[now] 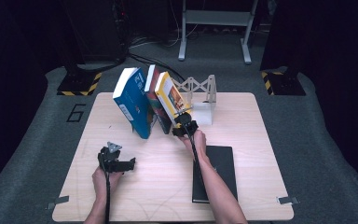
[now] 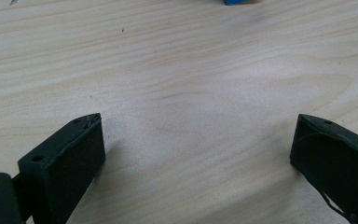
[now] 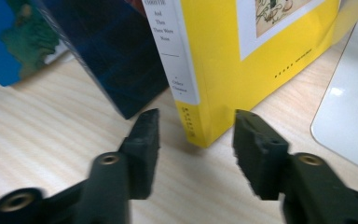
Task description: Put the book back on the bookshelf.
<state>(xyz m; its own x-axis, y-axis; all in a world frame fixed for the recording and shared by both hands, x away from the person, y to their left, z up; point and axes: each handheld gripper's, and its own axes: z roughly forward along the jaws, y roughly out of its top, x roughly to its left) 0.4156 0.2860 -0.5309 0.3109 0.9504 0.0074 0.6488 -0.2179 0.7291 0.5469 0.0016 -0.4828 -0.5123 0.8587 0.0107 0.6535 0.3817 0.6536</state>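
Black notebook [image 1: 216, 173] lies flat on table [image 1: 158, 186].

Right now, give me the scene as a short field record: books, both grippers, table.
work in hand: leaning row of books beside a white bookend
yellow book: rightmost of the row, tilted, bottom corner on the table
right gripper: jaws open, apart from the yellow book's lower spine corner, not pressing it
left gripper: jaws wide open over bare wood, nothing between them
other books: blue book leftmost, dark book in the middle
black book: lying flat near the right forearm
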